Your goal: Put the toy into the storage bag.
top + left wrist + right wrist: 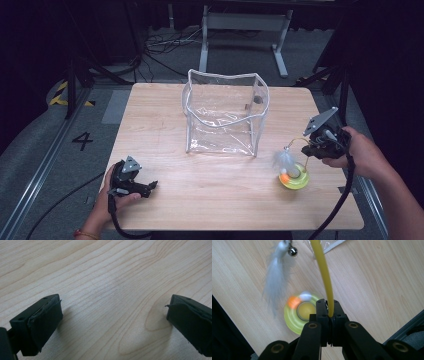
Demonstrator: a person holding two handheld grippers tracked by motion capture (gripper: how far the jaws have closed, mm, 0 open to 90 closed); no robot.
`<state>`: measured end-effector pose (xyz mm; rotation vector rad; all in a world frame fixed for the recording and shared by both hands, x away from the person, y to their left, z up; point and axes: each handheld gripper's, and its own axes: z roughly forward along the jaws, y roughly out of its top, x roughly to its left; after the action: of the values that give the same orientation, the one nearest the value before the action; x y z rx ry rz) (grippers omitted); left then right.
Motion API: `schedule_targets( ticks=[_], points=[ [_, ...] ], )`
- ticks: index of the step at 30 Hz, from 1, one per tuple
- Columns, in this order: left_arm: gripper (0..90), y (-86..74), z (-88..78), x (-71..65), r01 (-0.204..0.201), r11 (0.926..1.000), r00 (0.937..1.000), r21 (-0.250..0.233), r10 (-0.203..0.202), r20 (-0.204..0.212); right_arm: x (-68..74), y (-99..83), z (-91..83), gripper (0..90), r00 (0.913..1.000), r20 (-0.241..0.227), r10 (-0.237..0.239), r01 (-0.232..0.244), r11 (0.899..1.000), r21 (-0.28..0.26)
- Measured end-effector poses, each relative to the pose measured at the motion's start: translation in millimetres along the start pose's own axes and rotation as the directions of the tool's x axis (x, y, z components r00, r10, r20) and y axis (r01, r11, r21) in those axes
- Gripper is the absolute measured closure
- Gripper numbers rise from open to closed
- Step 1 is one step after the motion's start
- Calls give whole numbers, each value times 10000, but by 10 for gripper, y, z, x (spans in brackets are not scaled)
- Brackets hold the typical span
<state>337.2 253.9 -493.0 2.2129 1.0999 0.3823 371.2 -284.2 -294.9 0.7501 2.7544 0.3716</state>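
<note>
In the high view, the right gripper (311,148) hung just above the far right part of the wooden table (165,125), clamped on the yellow wand (298,142) of a cat toy (292,172), likely so the whole toy could be carried by that thin stalk rather than by its wide base. The toy sat just below and left of that gripper, its lime-yellow base (295,181) near the table top, with the clear plastic bag (225,112) standing open farther off, probably as the place meant for it. The left gripper (150,186) rested low on the near left part of the table, apart from the toy and seemingly waiting. In the left gripper view, its jaws stood wide with only bare wood grain between them. In the right gripper view, the jaws were pressed together on the wand (325,275), which rose straight ahead; beyond hung a white feather (273,282) and a small silver bell (292,251), and the round base (299,312) held an orange ball (292,301), slightly blurred.
</note>
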Motion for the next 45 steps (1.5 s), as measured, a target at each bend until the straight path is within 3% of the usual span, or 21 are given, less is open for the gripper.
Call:
schedule_targets(
  ticks=[27,37,45],
  points=[
    [6,-2,0,-3,20,10000,10000,-25,-20,-33,-322,237,-586,882,9954,871,406,-375,9986,-369],
    [6,-3,-1,-5,31,10000,10000,-30,-31,-40,-375,363,-887,882,9942,1065,147,-83,9981,-604],
    [6,-1,-1,-1,-33,10000,9999,-53,33,-95,-426,522,-966,882,9920,1261,31,23,9991,-425]
  ],
)
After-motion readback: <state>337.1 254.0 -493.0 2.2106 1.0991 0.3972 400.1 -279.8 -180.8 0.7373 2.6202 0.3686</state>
